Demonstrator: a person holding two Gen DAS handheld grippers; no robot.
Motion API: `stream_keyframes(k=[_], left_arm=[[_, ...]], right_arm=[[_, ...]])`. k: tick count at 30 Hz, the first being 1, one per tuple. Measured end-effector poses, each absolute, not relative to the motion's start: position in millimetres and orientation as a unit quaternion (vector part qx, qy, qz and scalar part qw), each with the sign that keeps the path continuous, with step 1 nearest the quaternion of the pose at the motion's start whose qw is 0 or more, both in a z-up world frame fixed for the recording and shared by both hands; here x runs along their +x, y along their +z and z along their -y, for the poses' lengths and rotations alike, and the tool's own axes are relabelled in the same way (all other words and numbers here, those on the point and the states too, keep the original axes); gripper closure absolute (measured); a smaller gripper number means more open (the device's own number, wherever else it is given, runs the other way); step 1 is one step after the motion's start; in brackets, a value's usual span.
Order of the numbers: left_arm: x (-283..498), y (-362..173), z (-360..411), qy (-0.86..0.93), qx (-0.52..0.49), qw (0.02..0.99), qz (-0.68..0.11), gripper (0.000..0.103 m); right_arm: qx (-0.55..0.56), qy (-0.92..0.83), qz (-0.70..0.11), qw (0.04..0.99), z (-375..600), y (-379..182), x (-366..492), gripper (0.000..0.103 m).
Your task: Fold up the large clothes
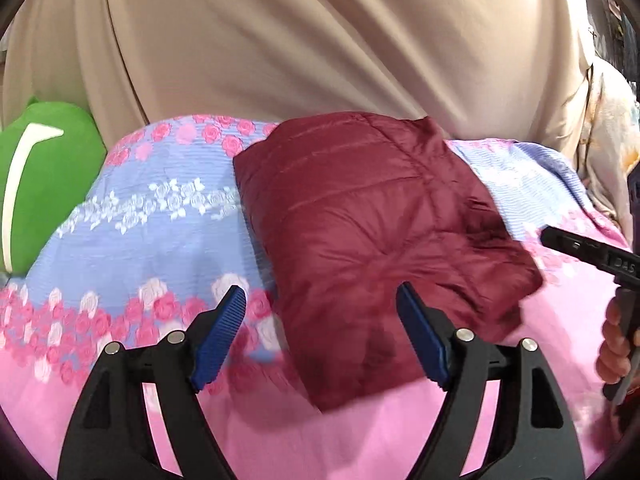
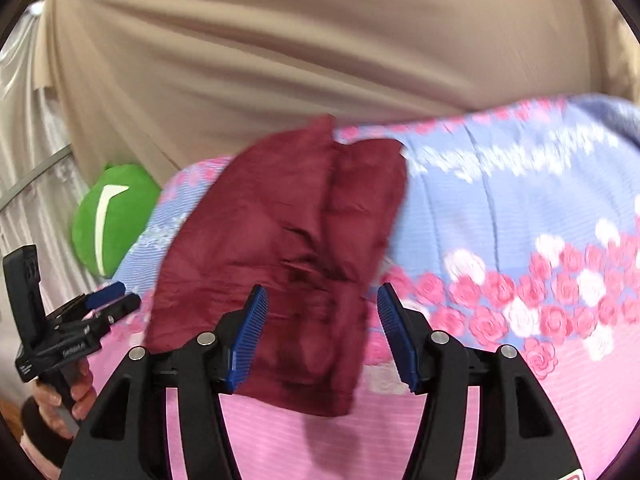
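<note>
A maroon quilted jacket (image 1: 380,216) lies folded into a thick rectangle on a flowered bedspread (image 1: 152,208). My left gripper (image 1: 320,292) hovers just over the jacket's near left corner, blue pads (image 1: 218,340) wide apart and touching nothing. In the right wrist view the same jacket (image 2: 288,240) runs away from me. My right gripper (image 2: 322,291) stands open over its near end, cloth below the gap and neither pad pressing on it. The left gripper (image 2: 108,300) shows at the far left, held by a hand (image 2: 60,396). The right gripper's tip (image 1: 560,240) enters from the right.
The bedspread (image 2: 520,208) is pink near me and blue with rose bands farther off. A green cushion (image 1: 44,184) sits at its left edge, also the green cushion (image 2: 116,216) in the right view. A beige curtain (image 1: 300,40) hangs close behind the bed.
</note>
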State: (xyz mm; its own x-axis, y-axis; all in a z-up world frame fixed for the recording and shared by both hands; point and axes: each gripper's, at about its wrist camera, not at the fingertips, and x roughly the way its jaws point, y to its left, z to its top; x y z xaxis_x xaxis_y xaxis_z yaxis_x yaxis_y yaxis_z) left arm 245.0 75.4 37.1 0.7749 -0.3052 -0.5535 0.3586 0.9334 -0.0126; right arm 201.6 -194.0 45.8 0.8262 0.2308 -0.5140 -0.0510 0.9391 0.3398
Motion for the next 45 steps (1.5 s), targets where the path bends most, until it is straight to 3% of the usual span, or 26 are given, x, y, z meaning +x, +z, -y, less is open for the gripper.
stream_keyframes(k=[6, 7, 8, 10, 15, 18, 23, 25, 27, 29, 34, 35, 36, 37, 41, 45], left_arm=[[242, 6, -58, -0.154, 0.089, 0.926, -0.334, 0.025], [241, -3, -55, -0.148, 0.103, 0.923, -0.339, 0.024], [240, -8, -56, -0.142, 0.109, 0.922, -0.343, 0.023], [245, -18, -60, -0.131, 0.109, 0.921, -0.349, 0.024], [248, -25, -77, -0.141, 0.075, 0.921, -0.355, 0.026], [248, -35, -78, -0.141, 0.082, 0.917, -0.364, 0.026], [243, -26, -94, -0.174, 0.031, 0.912, -0.371, 0.027], [234, -8, -105, -0.194, -0.002, 0.914, -0.356, 0.019], [230, 15, -116, -0.203, -0.036, 0.922, -0.328, 0.009], [238, 34, -116, -0.204, -0.054, 0.925, -0.316, 0.008], [289, 45, -86, -0.172, -0.044, 0.929, -0.325, 0.008], [297, 43, -82, -0.170, -0.046, 0.927, -0.331, 0.008], [303, 39, -78, -0.169, -0.048, 0.925, -0.336, 0.009], [308, 34, -74, -0.168, -0.047, 0.924, -0.340, 0.009], [313, 12, -59, -0.154, -0.017, 0.923, -0.352, 0.008], [318, -11, -52, -0.168, -0.037, 0.911, -0.374, 0.007]], right_arm=[[0.120, 0.063, -0.334, 0.933, 157, 31, 229, 0.045], [0.124, 0.061, -0.346, 0.928, 157, 24, 233, 0.054], [0.128, 0.061, -0.351, 0.926, 158, 22, 232, 0.075], [0.142, 0.065, -0.360, 0.920, 164, 17, 230, 0.099], [0.157, 0.065, -0.341, 0.925, 173, 16, 200, 0.102], [0.131, 0.057, -0.373, 0.917, 160, -9, 200, 0.102], [0.110, 0.050, -0.383, 0.916, 153, -7, 199, 0.099], [0.139, 0.056, -0.364, 0.919, 164, 9, 193, 0.096], [0.150, 0.055, -0.338, 0.927, 172, 28, 191, 0.086], [0.152, 0.049, -0.320, 0.934, 176, 45, 203, 0.049], [0.171, 0.034, -0.324, 0.930, 181, 53, 270, 0.046], [0.178, 0.037, -0.336, 0.924, 180, 48, 279, 0.052], [0.187, 0.044, -0.349, 0.917, 181, 41, 287, 0.067], [0.202, 0.062, -0.354, 0.911, 182, 34, 291, 0.098], [0.211, 0.048, -0.298, 0.930, 193, 34, 256, 0.101], [0.209, 0.013, -0.350, 0.913, 198, -5, 272, 0.102]])
